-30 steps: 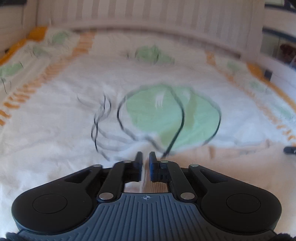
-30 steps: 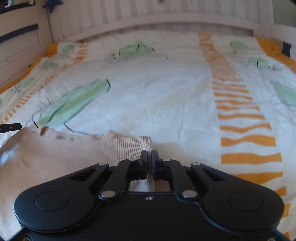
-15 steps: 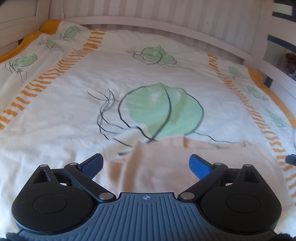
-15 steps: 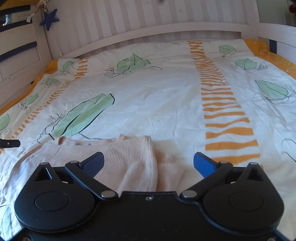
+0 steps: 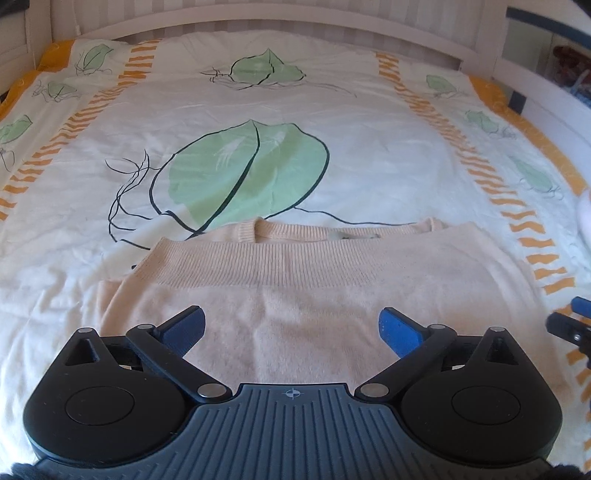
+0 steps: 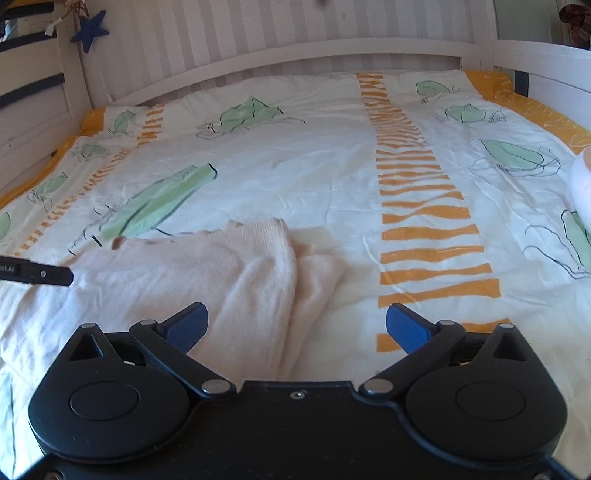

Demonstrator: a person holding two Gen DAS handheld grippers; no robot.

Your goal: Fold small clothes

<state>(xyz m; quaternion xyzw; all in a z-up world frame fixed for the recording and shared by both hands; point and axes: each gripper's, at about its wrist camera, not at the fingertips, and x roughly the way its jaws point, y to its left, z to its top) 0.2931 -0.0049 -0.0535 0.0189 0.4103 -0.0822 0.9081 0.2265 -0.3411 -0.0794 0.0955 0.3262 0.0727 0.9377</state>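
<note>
The left gripper [image 5: 291, 326] has its blue-padded jaws spread wide with nothing pinched between them; it hangs over the near part of a pale peach sweater [image 5: 314, 288], pads clear of the knit. The right gripper [image 6: 295, 326] is spread just as wide and grips nothing; under its gap lies the right-hand edge of the same sweater [image 6: 207, 273], where a fold of the fabric bunches out to the side.

The sweater lies on the bedspread [image 5: 369, 147], folded over on itself; from the left wrist view its ribbed hem runs across the top layer, and just beyond it the ribbed neckline with a small label peeks out; a strip of the lower layer shows past the left edge. From the right wrist view the ribbed corner of the top layer sits near a green leaf print.

At the far right edge of the left wrist view a bit of the right gripper [image 5: 570, 325] shows, blurred; at the far left edge of the right wrist view a dark finger of the left gripper [image 6: 40, 274] reaches in above the sweater.

The bedspread is white with green leaves, black line sketches and orange stripes; a white slatted bed frame [image 6: 295, 48] surrounds it; a blue star [image 6: 88, 31] hangs on the post at upper left; a white rounded object [image 6: 581, 184] sits at the right edge, too cropped to identify.
</note>
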